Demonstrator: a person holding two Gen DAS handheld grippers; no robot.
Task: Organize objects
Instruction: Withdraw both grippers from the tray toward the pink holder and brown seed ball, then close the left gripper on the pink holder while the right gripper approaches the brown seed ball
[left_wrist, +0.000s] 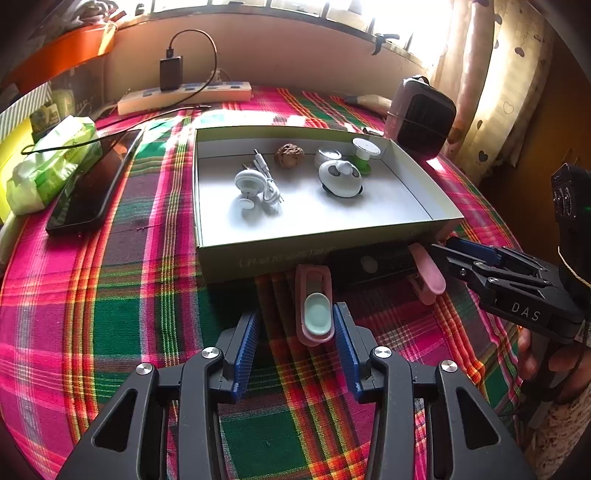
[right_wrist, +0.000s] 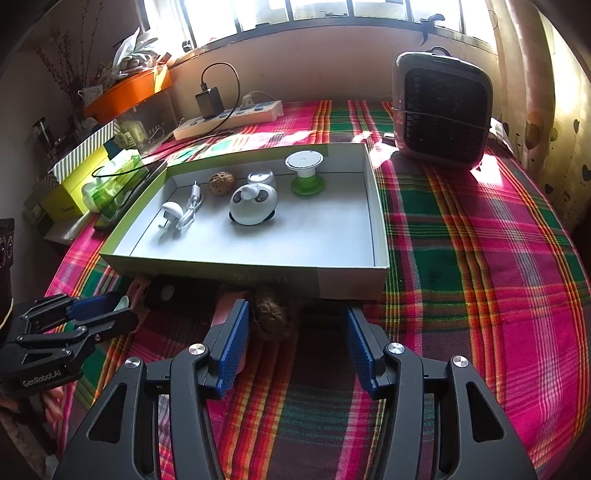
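Note:
A pink clip with a mint pad (left_wrist: 314, 308) lies on the plaid cloth between the fingers of my left gripper (left_wrist: 296, 311). It sits close to the right pad, with a clear gap to the left one, and the gripper is open. A brown walnut-like lump (right_wrist: 274, 314) rests between the fingers of my right gripper (right_wrist: 296, 311), near its left pad and unpressed. That gripper is open too. A second pink clip (left_wrist: 425, 271) and a black block (left_wrist: 364, 264) lie against the front wall of the grey box (left_wrist: 201, 206). The box holds a white panda gadget (left_wrist: 340, 178), a walnut (left_wrist: 289, 156), a white cable (left_wrist: 266, 181) and a green spool (left_wrist: 365, 154).
A black phone (left_wrist: 90, 184) and a tissue pack (left_wrist: 48, 162) lie left of the box. A power strip (left_wrist: 184, 96) runs along the back wall. A small heater (right_wrist: 441, 110) stands at the back right. A hand (left_wrist: 554, 363) holds the right gripper (left_wrist: 448, 254).

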